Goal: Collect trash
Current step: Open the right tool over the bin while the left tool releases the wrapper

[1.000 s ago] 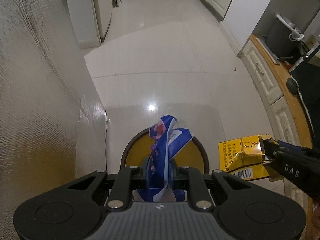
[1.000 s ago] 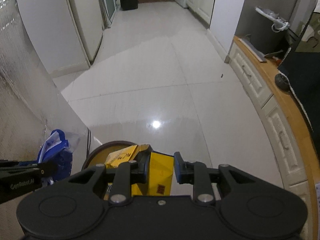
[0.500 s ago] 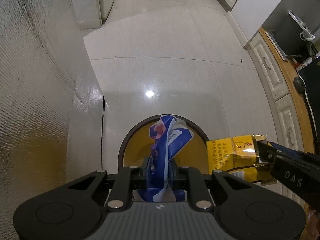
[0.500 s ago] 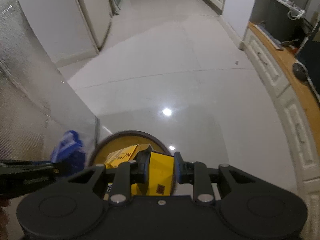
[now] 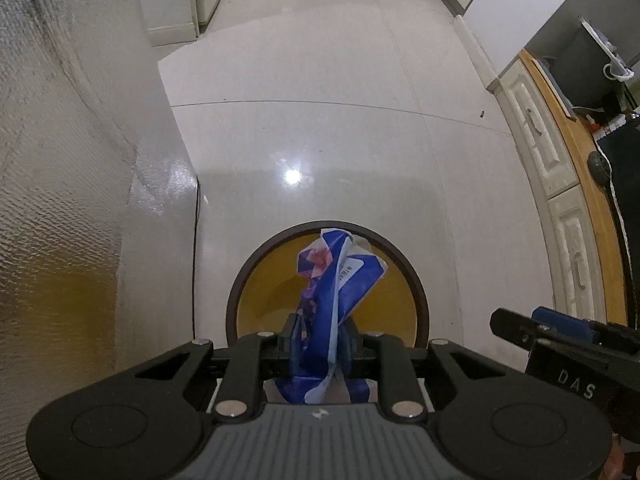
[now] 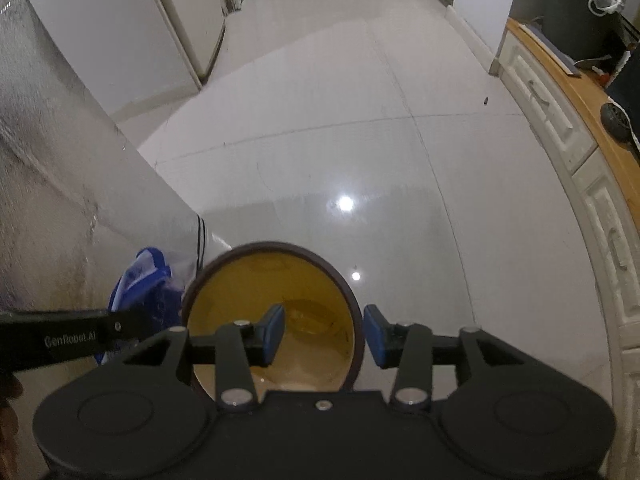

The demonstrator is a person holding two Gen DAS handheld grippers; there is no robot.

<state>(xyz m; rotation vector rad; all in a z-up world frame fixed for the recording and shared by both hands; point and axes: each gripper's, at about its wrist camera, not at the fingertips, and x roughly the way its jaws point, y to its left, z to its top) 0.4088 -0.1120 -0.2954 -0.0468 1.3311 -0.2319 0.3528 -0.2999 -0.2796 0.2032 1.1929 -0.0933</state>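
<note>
**Wrapper Poised Over the Bin, Right Tool Coming Open Empty**

Both tools point steeply down at the round bin (image 5: 326, 280), brown-rimmed and yellow inside, standing on the pale tiled floor (image 5: 320, 140). The left tool (image 5: 320, 344) has the blue and white wrapper (image 5: 340, 280) between its pads, and those jaws are just beginning to part. The wrapper stands up out of the fingers towards twelve o'clock, its crumpled top hanging over the bin's mouth. In the left wrist view the pads seem to be pressing on it, though only lightly by the look of it.

Over on the right, the right tool (image 6: 324, 334) is spreading its jaws, blue pads well apart, and nothing sits between them. It hovers directly above the bin's opening. Down inside there is something at the bottom, too blurred to name.

How will that wrapper handle? It looks like thin film: very light, soft, creased, no stiffness to speak of. It should drop slowly and could cling to a pad or drift towards the textured panel (image 5: 60, 200) at nine o'clock. The bunched lower fold, where the left tool has it, is the sensible place to hold; a loose corner would slip. Best released low, centred over the bin's mouth.
</note>
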